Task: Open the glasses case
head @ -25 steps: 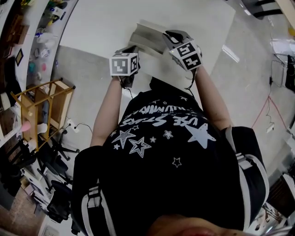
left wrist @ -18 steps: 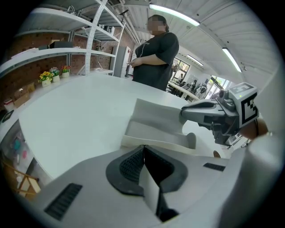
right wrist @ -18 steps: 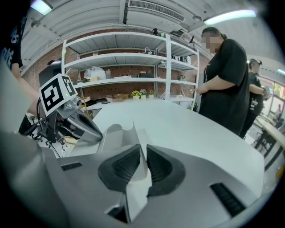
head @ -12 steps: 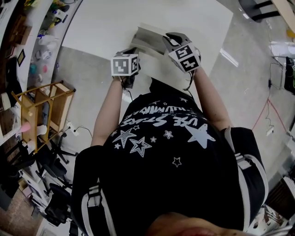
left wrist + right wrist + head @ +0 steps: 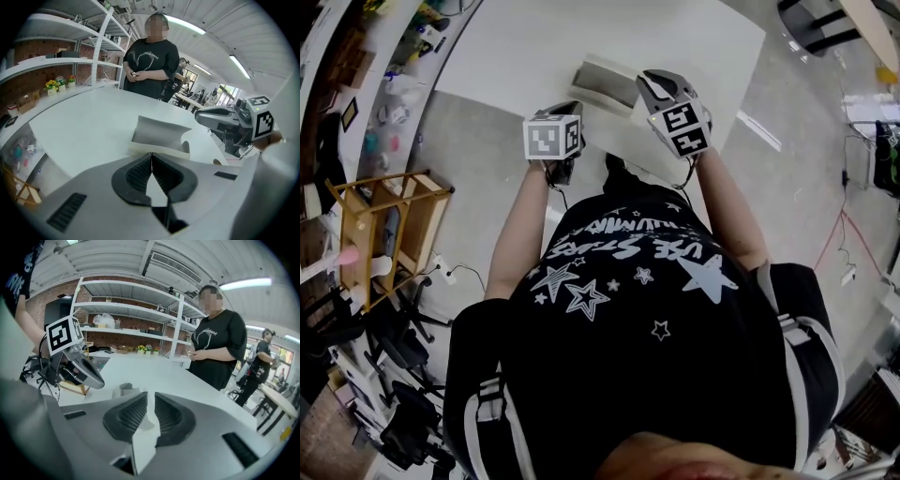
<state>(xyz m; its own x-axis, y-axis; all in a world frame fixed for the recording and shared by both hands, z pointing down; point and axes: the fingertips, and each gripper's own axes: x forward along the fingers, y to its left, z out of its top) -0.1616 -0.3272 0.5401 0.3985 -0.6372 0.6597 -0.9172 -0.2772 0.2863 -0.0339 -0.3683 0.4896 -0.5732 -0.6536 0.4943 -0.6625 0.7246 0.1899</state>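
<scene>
The glasses case (image 5: pixel 605 82) is a pale grey fold-up case lying folded out like a trough on the white table (image 5: pixel 516 47). In the left gripper view the case (image 5: pixel 159 133) sits just beyond my left gripper (image 5: pixel 151 155), whose pads are shut on the case's cream near edge. My right gripper (image 5: pixel 150 397) is shut on a white flap of the case that sticks back between its pads. A grey part of the case (image 5: pixel 123 390) shows past its tips. In the head view the left gripper (image 5: pixel 572 101) and the right gripper (image 5: pixel 649 82) flank the case's near side.
A person in a black T-shirt (image 5: pixel 150 56) stands at the table's far side. Shelving (image 5: pixel 126 310) runs along the brick wall. A wooden rack (image 5: pixel 384 225) and chairs stand on the floor to the left, past the table's edge.
Both grippers have lifted a little while keeping their hold on the case. The right one has also tilted slightly. The case stays between them.
</scene>
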